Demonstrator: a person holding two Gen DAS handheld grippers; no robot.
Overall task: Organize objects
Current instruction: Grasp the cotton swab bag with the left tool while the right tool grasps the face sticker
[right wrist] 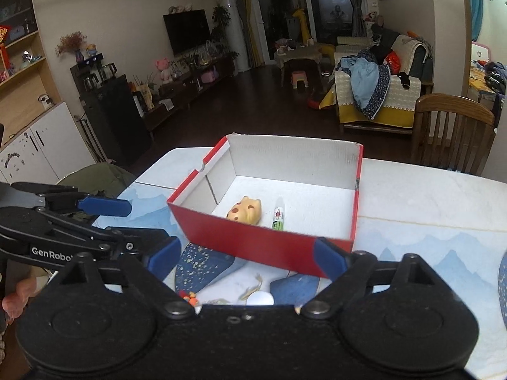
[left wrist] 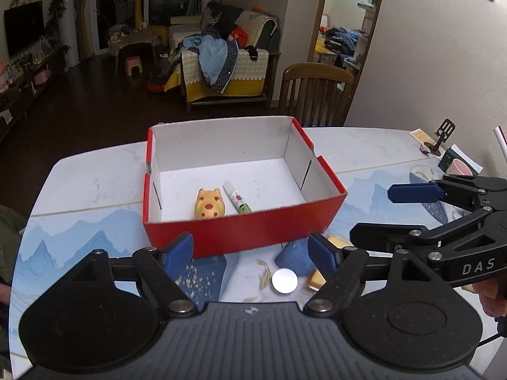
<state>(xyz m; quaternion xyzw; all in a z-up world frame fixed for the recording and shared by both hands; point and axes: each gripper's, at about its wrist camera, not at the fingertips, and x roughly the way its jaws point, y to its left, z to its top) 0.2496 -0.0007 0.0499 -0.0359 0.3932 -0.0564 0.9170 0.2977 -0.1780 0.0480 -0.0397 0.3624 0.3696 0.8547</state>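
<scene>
Box holds toy and tube (touching); both tools empty.

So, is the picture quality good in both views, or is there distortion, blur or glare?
Left wrist view: strong fisheye bending at the edges, dim indoor light, the red box and yellow toy sharp. Right wrist view: same bending, dark corners, the box's near edge slightly soft. Neither shows strong glare on the table.
</scene>
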